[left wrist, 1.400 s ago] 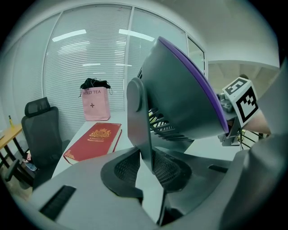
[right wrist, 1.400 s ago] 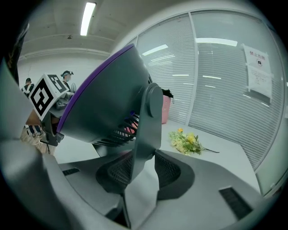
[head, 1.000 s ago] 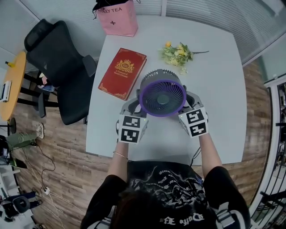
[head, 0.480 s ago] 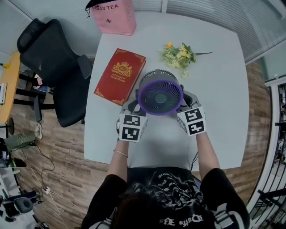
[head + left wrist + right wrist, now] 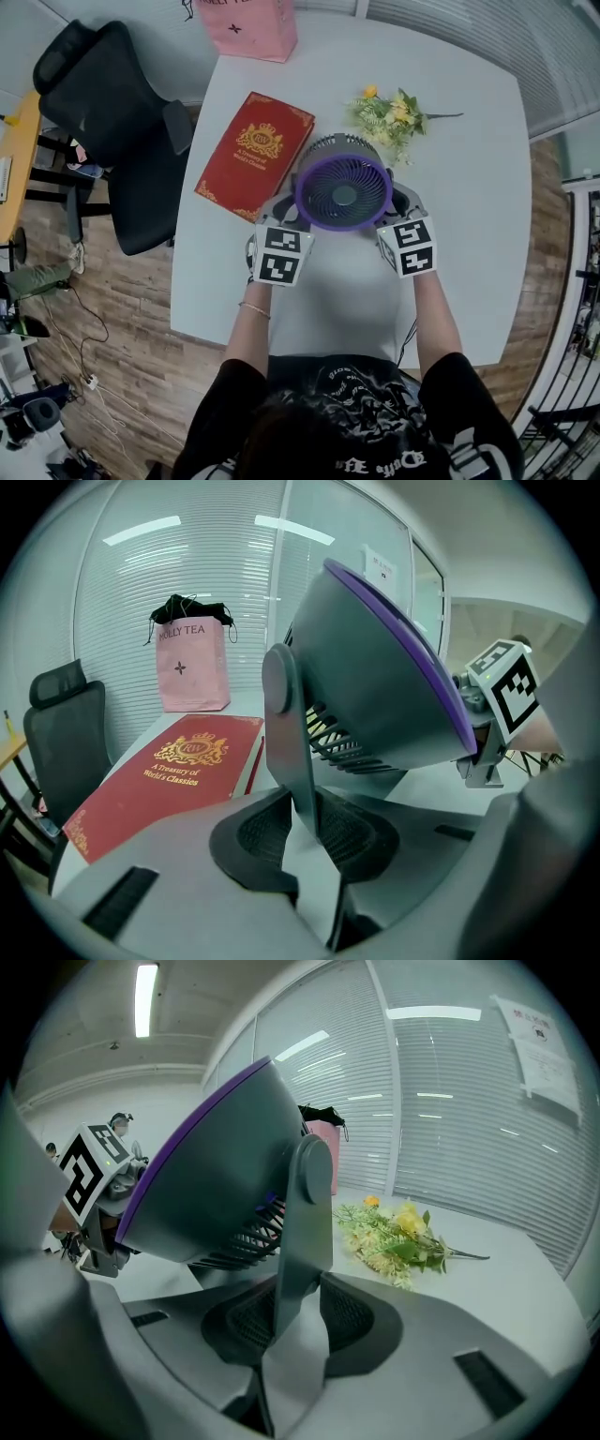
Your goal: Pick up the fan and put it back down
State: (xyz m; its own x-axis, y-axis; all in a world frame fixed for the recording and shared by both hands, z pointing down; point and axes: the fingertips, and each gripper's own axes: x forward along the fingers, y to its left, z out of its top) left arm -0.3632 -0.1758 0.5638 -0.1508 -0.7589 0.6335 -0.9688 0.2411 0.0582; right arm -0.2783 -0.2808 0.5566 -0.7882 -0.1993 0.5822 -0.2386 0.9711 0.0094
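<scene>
A grey fan (image 5: 343,194) with a purple front ring faces up at me over the white table (image 5: 459,234). My left gripper (image 5: 281,210) is shut on the fan's left stand arm (image 5: 292,752), which runs down between the jaws of the left gripper (image 5: 305,841). My right gripper (image 5: 401,206) is shut on the right stand arm (image 5: 302,1241), clamped between the jaws of the right gripper (image 5: 291,1321). The fan head (image 5: 220,1190) tilts between the two. Whether the fan's foot touches the table is hidden.
A red book (image 5: 255,155) lies just left of the fan. Yellow artificial flowers (image 5: 394,112) lie behind it to the right. A pink paper bag (image 5: 248,23) stands at the table's far edge. A black office chair (image 5: 103,122) is off the table's left side.
Both grippers have carried the fan lower and a little farther over the table, next to the book. The grips on the two stand arms are unchanged.
</scene>
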